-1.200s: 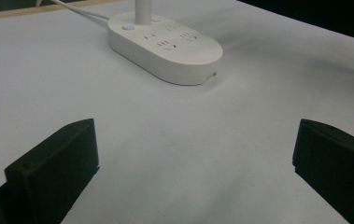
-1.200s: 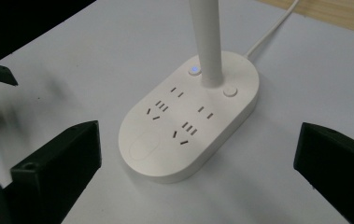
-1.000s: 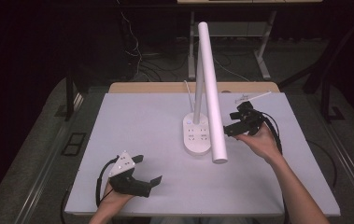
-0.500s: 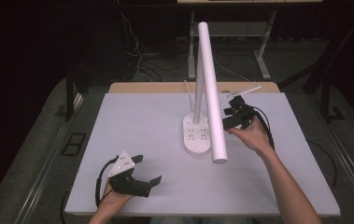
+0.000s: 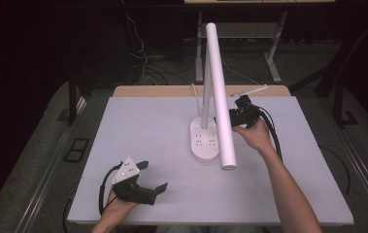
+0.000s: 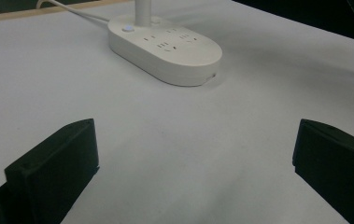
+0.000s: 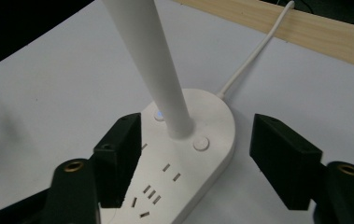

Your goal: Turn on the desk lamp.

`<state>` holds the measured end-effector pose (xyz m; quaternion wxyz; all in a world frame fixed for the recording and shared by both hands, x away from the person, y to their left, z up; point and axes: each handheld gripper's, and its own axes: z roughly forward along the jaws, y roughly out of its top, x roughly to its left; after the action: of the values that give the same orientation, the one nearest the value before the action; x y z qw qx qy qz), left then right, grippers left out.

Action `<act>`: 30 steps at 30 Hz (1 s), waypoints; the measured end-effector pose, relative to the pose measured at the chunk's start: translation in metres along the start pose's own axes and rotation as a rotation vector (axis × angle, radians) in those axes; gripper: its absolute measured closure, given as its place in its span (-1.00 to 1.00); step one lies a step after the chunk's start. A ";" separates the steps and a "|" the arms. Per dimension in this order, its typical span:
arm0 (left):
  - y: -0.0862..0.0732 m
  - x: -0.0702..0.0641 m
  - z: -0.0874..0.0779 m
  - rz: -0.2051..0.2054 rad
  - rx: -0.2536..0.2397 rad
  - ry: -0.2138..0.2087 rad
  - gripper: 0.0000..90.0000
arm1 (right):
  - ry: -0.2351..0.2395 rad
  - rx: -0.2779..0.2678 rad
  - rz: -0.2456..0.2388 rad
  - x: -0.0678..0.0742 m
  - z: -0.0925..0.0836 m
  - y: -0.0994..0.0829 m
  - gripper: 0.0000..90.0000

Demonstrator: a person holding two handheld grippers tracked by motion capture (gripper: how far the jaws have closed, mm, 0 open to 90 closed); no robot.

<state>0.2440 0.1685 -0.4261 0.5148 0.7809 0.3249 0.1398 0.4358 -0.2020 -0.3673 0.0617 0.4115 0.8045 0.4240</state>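
A white desk lamp stands mid-table: an oval base with sockets, an upright post and a long tube head slanting toward me. My right gripper hovers just right of the post, low over the base. Its jaws have just been closing and still stand apart. The foot of the post rises between them, untouched by the pads. My left gripper rests at the front left of the table, open with nothing between its fingers. Beyond it lies the base.
Two round buttons sit on the base beside the post. The lamp's white cable runs back over the table's wooden rear edge. The white tabletop stretches between my two hands. Dark floor with cables lies behind.
My right hand has carried its gripper leftward, from beside the tube head in to the lamp's post over the base. The left gripper has stayed where it was.
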 end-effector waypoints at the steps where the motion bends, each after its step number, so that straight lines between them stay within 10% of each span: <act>1: 0.000 0.000 0.000 0.000 0.000 0.000 -1.00 | 0.001 -0.001 0.006 -0.001 0.001 0.000 -0.21; 30: 0.000 0.001 -0.001 0.002 -0.003 -0.001 -1.00 | 0.072 -0.032 0.093 -0.022 0.044 -0.008 0.93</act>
<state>0.2445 0.1695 -0.4260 0.5161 0.7805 0.3237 0.1406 0.4647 -0.1925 -0.4064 0.0196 0.4319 0.7794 0.4534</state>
